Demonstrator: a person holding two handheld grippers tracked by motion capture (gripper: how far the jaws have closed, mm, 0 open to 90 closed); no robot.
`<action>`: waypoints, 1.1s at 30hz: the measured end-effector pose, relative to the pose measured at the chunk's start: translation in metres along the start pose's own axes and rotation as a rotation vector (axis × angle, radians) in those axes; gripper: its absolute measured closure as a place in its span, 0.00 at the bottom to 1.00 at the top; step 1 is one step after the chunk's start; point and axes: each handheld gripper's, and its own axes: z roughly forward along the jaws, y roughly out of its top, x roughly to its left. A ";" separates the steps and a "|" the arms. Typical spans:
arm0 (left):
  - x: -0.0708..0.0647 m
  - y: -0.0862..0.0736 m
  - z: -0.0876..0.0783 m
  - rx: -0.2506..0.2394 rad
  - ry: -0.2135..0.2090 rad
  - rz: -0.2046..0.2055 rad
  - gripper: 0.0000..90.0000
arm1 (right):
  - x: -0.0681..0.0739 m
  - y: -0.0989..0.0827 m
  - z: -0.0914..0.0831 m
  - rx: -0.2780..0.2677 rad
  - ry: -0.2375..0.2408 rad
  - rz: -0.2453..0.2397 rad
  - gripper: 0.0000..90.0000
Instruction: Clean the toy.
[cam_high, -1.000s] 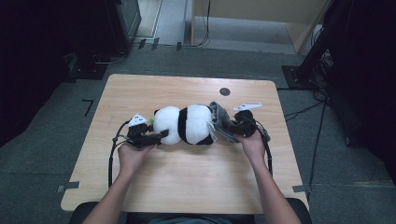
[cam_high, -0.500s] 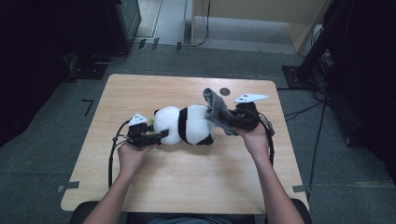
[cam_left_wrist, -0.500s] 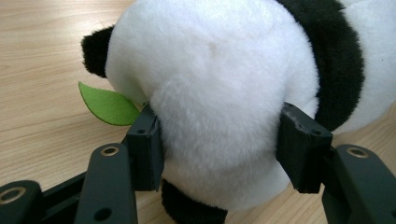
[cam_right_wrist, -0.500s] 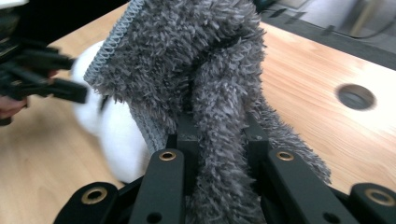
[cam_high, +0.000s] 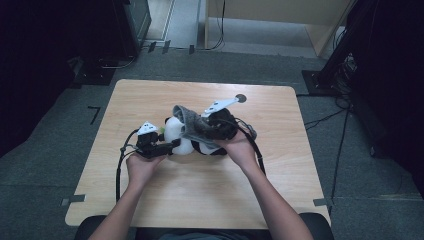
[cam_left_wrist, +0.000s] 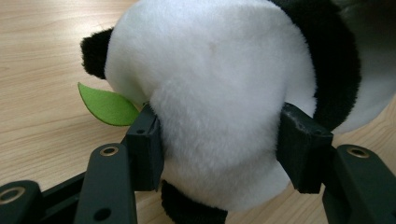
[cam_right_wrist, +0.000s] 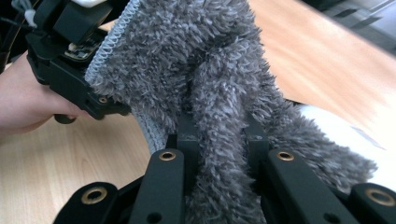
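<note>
Dim surroundings, soft even light

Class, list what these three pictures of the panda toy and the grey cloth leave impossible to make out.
- Panda toy: face turned away in the left gripper view; in the high view the grey cloth and right gripper cover its middle.
- Grey cloth: its full shape, bunched and cut off by the right gripper view's edges.
- Green leaf: its attachment, behind the toy.

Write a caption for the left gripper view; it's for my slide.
Left gripper clamps the plush panda on the table.

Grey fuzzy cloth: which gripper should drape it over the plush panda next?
Right. The right gripper is clamped on the grey fuzzy cloth; the left gripper is busy holding the black-and-white plush panda.
</note>
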 end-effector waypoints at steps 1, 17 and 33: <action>0.000 0.000 0.000 -0.004 -0.002 -0.002 0.45 | 0.002 0.001 0.005 0.009 0.007 -0.003 0.85; 0.001 -0.002 0.000 -0.027 -0.009 -0.011 0.46 | 0.014 -0.012 0.052 0.104 0.049 -0.030 0.85; 0.002 0.000 0.000 -0.004 -0.001 0.007 0.48 | -0.008 -0.037 -0.003 0.064 -0.014 0.016 0.85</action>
